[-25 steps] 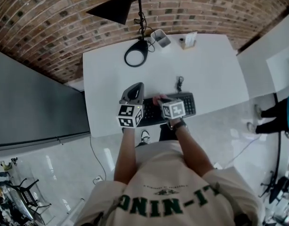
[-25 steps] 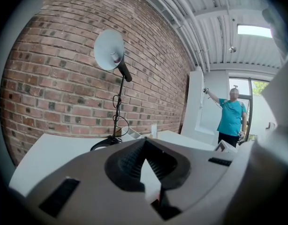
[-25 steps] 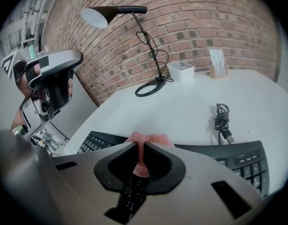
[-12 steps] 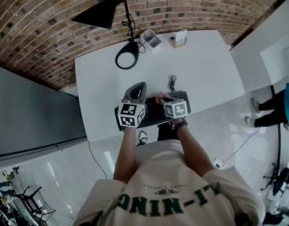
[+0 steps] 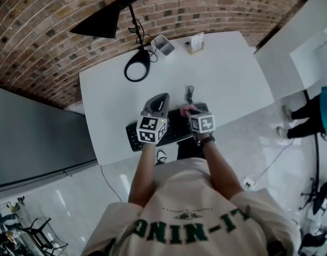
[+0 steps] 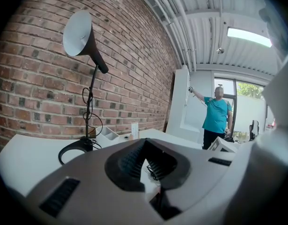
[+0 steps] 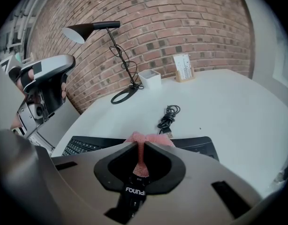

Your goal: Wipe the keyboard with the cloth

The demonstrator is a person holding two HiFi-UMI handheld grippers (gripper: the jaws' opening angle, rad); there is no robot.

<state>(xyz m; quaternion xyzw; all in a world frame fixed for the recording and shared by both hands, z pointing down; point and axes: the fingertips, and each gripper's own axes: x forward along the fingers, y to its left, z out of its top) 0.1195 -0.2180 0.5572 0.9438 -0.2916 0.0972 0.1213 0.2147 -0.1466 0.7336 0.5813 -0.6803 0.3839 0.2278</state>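
While the cloth (image 7: 148, 138) is pinched tight in the right gripper (image 7: 140, 165), its pink bunch is pressed on the far edge of the keyboard (image 7: 83, 146), which lies at the near edge of the white table (image 5: 233, 73). Just beyond that edge one coiled black cable (image 7: 170, 116) is seen, directly ahead of the cloth. The left gripper (image 6: 145, 165) is held up off the desk, its tongs slightly apart with nothing between them, and its body hides the middle of the keyboard in the head view. Two grippers are counted, one keyboard and one cloth. Further back, against the brick wall (image 7: 181, 18), one black lamp (image 7: 90, 30), one small white container (image 7: 149, 78) and one card stand (image 7: 183, 67) are lined up, well apart from the keyboard. One person in a teal top (image 6: 216, 116) is spotted across the room. Compared with a second ago, the right gripper is found nearer the keyboard's right end, the cloth carried along with it, and the keyboard's left end is now uncovered beside the left gripper's marker cube.
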